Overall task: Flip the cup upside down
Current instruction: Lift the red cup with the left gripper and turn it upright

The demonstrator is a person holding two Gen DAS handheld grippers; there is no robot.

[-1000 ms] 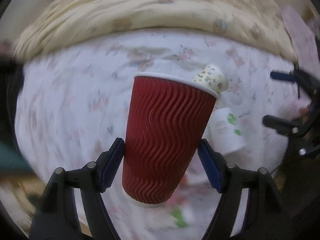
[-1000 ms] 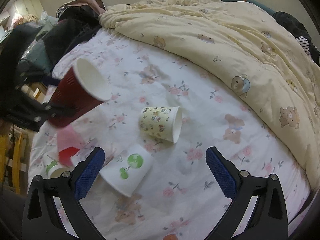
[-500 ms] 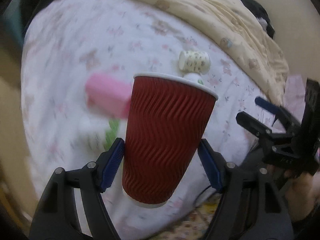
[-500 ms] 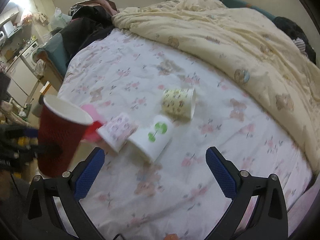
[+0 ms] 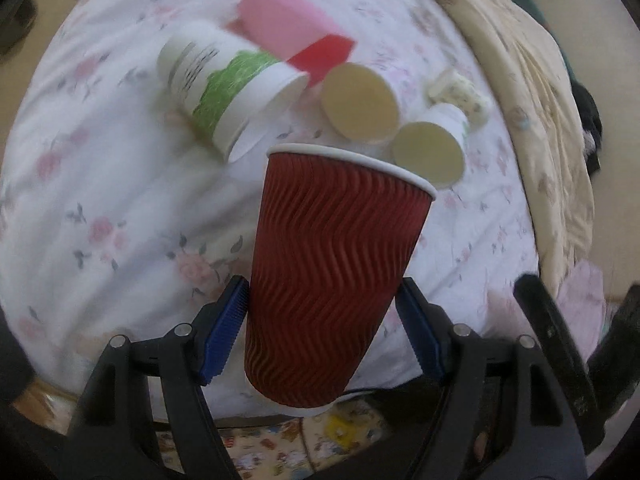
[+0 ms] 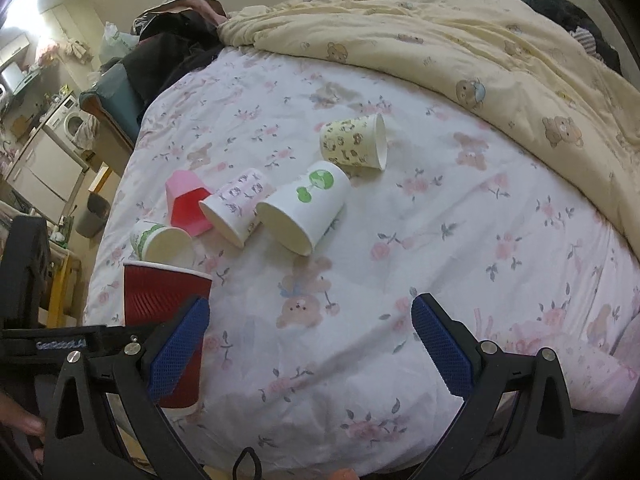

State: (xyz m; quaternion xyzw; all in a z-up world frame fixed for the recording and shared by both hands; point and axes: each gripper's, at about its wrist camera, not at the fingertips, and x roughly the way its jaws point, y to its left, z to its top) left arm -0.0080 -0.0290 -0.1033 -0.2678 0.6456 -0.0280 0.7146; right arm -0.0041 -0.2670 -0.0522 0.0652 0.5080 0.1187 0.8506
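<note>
My left gripper (image 5: 322,330) is shut on a red ribbed paper cup (image 5: 332,272), gripped low on its sides. The cup stands mouth-up with its white rim on top and is held in the air at the near left edge of the bed. It also shows in the right wrist view (image 6: 164,312), upright, partly behind my right gripper's left finger. My right gripper (image 6: 310,346) is open and empty over the bed's near edge, to the right of the red cup.
Several cups lie on their sides on the floral bedsheet (image 6: 440,220): a green-banded cup (image 5: 228,88), a pink cup (image 6: 186,202), a pink-patterned cup (image 6: 236,206), a green-logo cup (image 6: 304,210), a yellow cup (image 6: 354,142). A yellow quilt (image 6: 460,36) covers the far side.
The left gripper has swung with the red cup toward the bed's near left corner and tipped it to mouth-up. The right gripper has pulled back a little.
</note>
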